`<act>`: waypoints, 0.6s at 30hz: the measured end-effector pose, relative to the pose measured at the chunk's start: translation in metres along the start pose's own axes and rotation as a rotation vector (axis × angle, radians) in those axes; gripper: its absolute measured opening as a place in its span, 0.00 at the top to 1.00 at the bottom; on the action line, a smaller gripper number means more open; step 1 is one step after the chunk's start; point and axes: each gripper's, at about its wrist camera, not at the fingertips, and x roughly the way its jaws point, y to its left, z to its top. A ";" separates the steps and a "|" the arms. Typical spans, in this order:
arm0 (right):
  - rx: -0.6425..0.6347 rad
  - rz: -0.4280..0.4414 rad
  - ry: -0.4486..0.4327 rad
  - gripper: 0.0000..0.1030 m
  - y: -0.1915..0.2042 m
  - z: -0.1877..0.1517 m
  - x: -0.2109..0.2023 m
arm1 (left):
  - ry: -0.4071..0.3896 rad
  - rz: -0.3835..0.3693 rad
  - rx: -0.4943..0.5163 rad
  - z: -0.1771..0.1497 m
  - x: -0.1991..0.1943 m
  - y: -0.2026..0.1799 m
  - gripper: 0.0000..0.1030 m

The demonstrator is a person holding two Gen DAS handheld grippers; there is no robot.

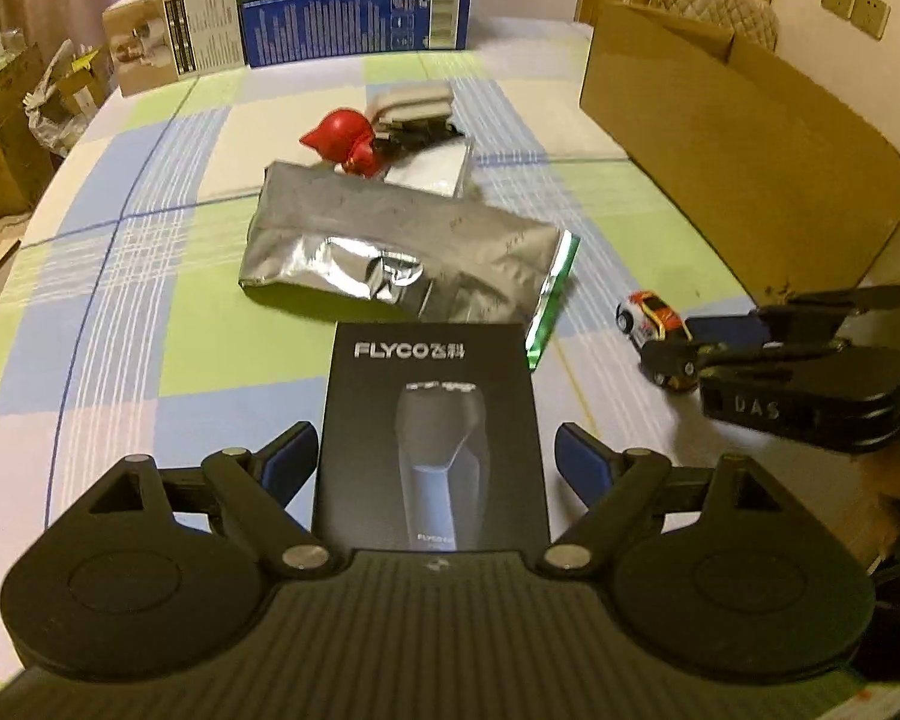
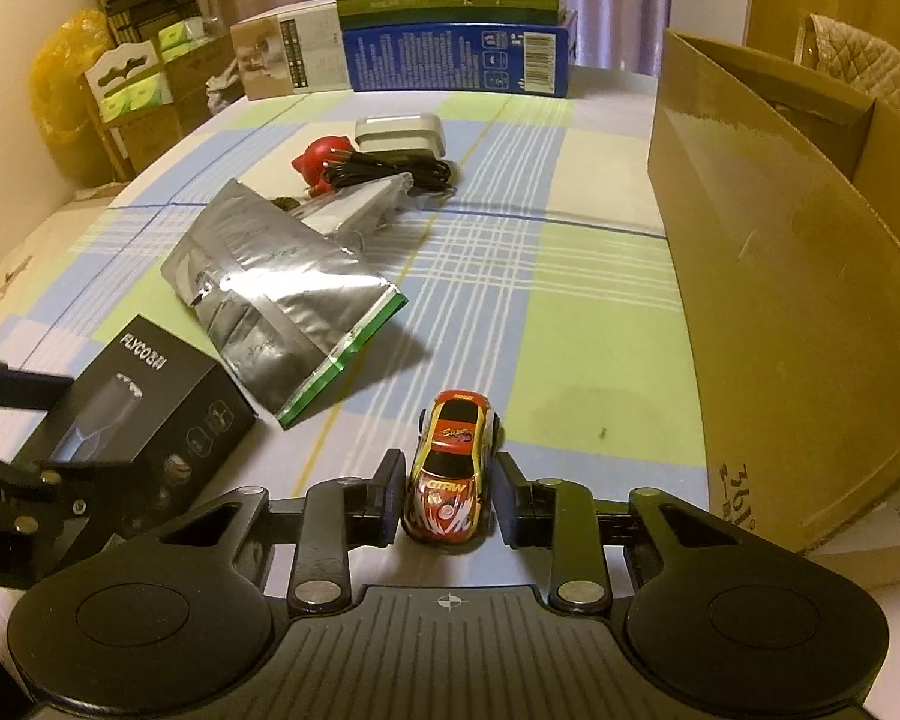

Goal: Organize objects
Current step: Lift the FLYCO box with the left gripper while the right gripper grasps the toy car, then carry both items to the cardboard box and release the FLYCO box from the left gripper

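A black FLYCO shaver box (image 1: 432,432) lies on the checked tablecloth between the fingers of my left gripper (image 1: 437,456). The jaws are open, with a small gap on each side of the box. In the right wrist view the same box (image 2: 150,414) sits at the left, with the left gripper (image 2: 54,429) straddling it. A small red and yellow toy car (image 2: 450,474) stands on the cloth. My right gripper (image 2: 450,498) is shut on it, both pads against its sides. The left wrist view shows the car (image 1: 648,318) at the right, in the right gripper (image 1: 669,339).
A silver foil pouch (image 1: 390,252) lies beyond the shaver box. Behind it are a red figurine (image 1: 348,141), a grey charger with black cable (image 2: 399,135) and a clear packet. A large open cardboard box (image 2: 780,276) stands on the right. Cartons (image 2: 450,18) line the far edge.
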 end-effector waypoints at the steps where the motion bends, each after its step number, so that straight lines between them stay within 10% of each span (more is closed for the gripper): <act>1: -0.003 0.000 0.001 0.74 0.000 0.001 0.001 | 0.007 -0.003 -0.003 0.000 0.001 0.001 0.19; 18: -0.020 0.016 -0.003 0.77 0.003 -0.008 -0.015 | 0.047 0.002 0.027 0.002 0.008 -0.001 0.27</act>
